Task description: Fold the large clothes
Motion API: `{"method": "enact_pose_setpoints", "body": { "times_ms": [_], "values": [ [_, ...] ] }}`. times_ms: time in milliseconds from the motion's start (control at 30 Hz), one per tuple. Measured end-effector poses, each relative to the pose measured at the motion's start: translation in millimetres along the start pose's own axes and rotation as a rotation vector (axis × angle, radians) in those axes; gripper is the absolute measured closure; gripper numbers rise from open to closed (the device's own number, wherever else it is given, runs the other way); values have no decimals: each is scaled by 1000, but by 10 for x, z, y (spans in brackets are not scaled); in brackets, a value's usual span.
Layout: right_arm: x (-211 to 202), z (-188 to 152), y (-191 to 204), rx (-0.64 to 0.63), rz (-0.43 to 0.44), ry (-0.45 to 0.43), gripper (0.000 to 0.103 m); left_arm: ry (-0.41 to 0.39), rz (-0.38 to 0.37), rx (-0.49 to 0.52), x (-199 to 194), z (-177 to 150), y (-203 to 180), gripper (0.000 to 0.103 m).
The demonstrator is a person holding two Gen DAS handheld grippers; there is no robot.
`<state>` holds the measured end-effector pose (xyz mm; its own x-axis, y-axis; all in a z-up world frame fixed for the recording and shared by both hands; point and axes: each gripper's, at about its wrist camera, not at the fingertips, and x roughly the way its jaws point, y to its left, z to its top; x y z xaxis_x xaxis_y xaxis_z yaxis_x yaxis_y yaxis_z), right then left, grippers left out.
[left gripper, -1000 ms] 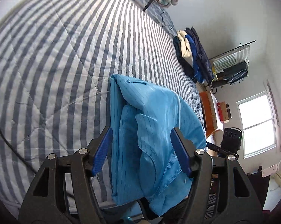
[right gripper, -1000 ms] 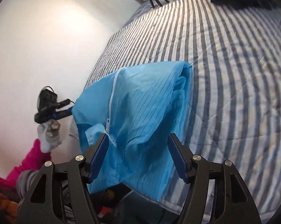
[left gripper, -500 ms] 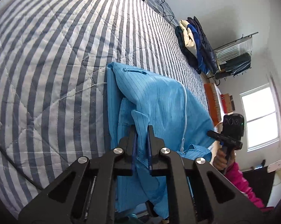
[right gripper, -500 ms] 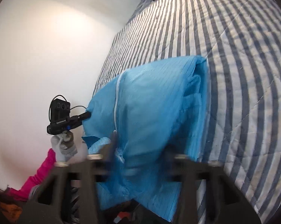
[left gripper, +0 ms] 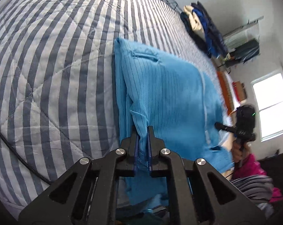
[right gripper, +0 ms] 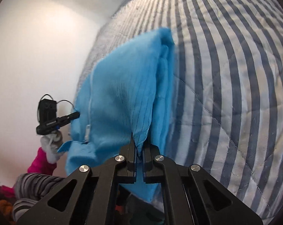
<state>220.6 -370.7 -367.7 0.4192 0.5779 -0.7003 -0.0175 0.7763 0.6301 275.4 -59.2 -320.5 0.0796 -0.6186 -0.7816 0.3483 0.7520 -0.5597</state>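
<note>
A bright blue pinstriped garment (left gripper: pixel 169 93) with a white zip lies folded near the bed's edge and hangs over it toward me. My left gripper (left gripper: pixel 143 129) is shut on a pinched ridge of the cloth at its near left side. My right gripper (right gripper: pixel 140 140) is closing its jaws, and the pads pinch a fold of the same garment (right gripper: pixel 122 93) at its near right side. Each wrist view shows the other gripper at the garment's far side, held in a gloved hand: the left gripper (right gripper: pixel 75 114) and the right gripper (left gripper: pixel 216 125).
A blue-and-white striped quilt (left gripper: pixel 47 65) covers the bed. A pile of dark blue and cream clothes (left gripper: pixel 203 28) lies at its far side, beside a wire rack (left gripper: pixel 242 45). A black cable (left gripper: pixel 10 148) crosses the quilt's left edge. A white wall (right gripper: pixel 38 37) stands on the left.
Both grippers went from wide open to closed on the blue garment's near edge. Both came down and closer to the cloth.
</note>
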Motion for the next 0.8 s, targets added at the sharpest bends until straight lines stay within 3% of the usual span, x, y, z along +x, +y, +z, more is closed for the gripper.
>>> {"method": "enact_pose_setpoints", "body": {
  "times_ms": [233,300,433,600,800],
  "values": [
    [83,33,363,-104,-97,35,100,-2,58,90,-30,-5,-169,96],
    [21,65,416,-123,-96,43,100,-6,78,111,-85,-4,-212,89],
    [-77,72,600,-187,-147,45,100,-12,114,162,-235,-4,-243,86],
    [-277,144,838,-279,-162,-34,99,-100,121,193,-565,78,-344,86],
    [-61,408,1222,-410,-218,-97,99,-157,133,262,-506,412,-713,86]
  ]
}}
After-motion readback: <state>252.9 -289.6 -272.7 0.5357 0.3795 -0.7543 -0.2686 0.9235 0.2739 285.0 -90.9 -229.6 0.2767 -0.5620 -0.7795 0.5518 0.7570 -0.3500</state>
